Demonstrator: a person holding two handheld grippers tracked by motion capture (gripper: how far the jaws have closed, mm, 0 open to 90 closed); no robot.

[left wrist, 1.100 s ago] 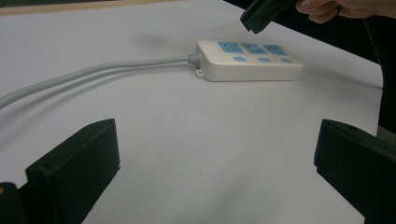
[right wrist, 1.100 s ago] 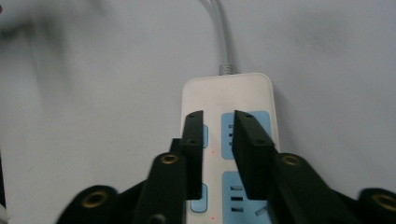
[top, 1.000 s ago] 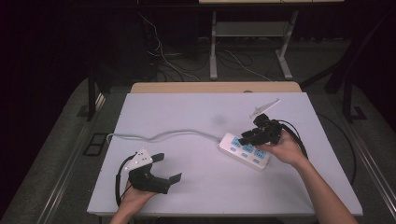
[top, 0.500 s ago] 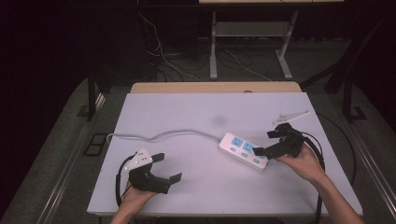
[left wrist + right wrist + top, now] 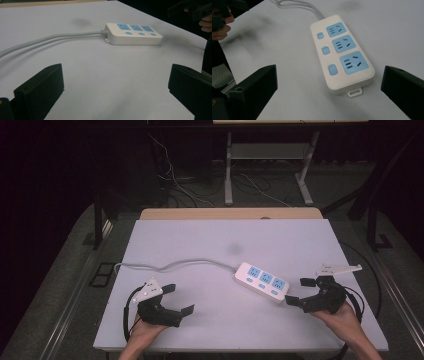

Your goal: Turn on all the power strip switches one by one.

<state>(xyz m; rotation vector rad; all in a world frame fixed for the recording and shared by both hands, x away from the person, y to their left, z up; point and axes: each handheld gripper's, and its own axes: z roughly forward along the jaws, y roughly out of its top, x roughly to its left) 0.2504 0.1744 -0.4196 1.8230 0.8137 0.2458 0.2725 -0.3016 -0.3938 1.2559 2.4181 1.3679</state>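
One power strip (image 5: pixel 262 281) on the white table (image 5: pixel 200 250), right of centre, lying flat at a slant. It has three blue sockets (image 5: pixel 348 45) in a row and three blue switches (image 5: pixel 326 50) beside them, one per socket. Tiny red dots sit by the switches, maybe indicator lights, too small to be sure. One grey cable (image 5: pixel 170 265) runs from the strip's far end leftward across the table to the left edge.

Your right gripper (image 5: pixel 303 291) sits just beside the strip's near end, not touching it. Its jaws have just been opening and now stand wide apart, nothing between them; in the right gripper view the strip lies ahead, beyond the two black jaws.

Your left gripper (image 5: pixel 176 299) rests at the front left of the table, well apart from the strip. Jaws spread wide, empty; the left gripper view has bare table between them and the strip farther off.

Two grippers, two hands, one strip.
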